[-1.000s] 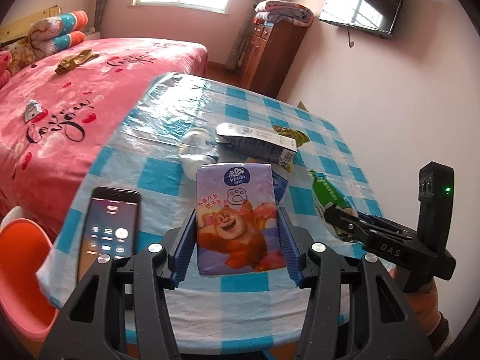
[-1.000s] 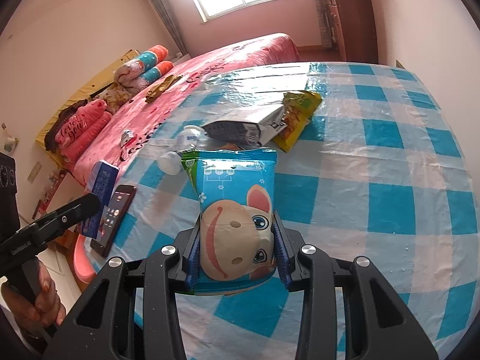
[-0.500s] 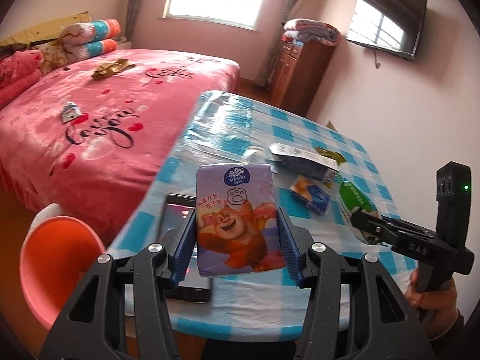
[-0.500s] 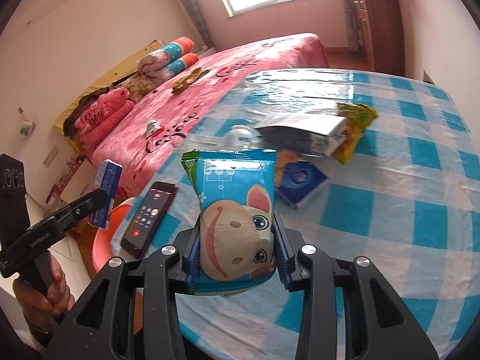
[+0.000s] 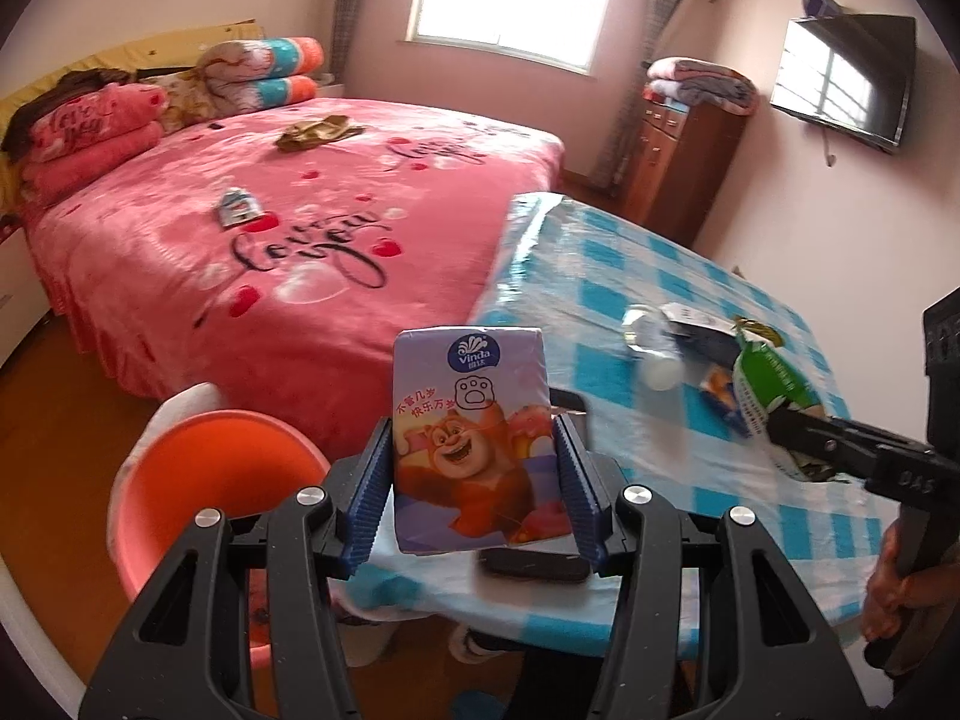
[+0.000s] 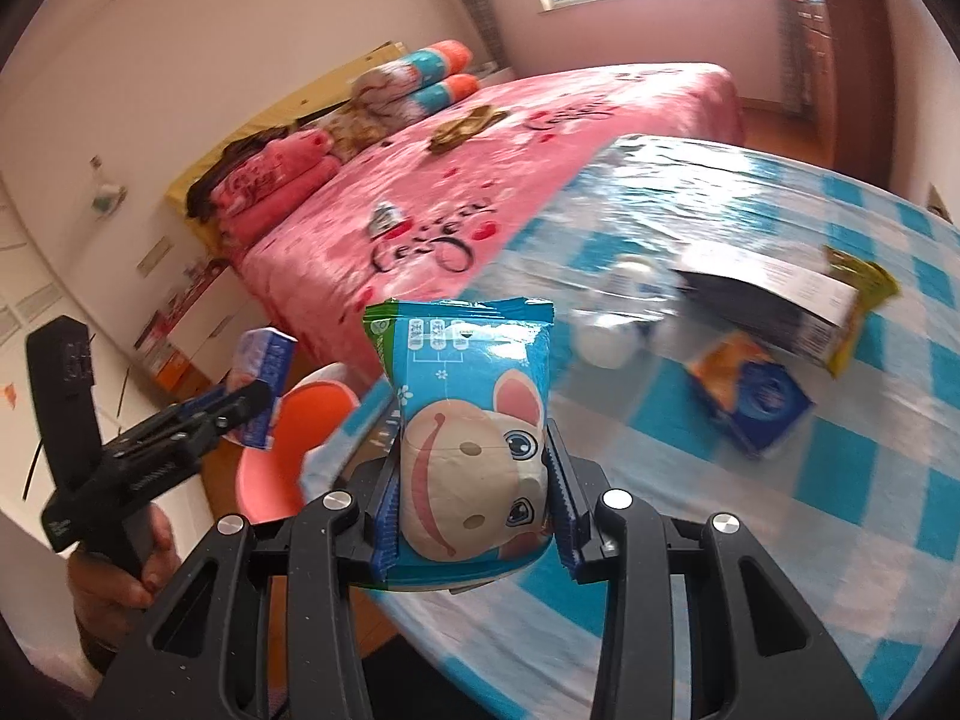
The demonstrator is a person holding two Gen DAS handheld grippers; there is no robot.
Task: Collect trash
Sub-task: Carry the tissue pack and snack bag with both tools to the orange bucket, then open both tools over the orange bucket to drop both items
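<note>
Left gripper [image 5: 474,480] fingers pinch a tissue pack [image 5: 471,420] by its long side edges, held in the air between worktop [image 5: 630,276] edge and orange bin [image 5: 210,480]. Right gripper [image 6: 471,498] fingers clamp a blue snack packet [image 6: 471,420] at its lower half, above the worktop edge. Both likely light, soft, film-slick; side grips near the base look secure.
</note>
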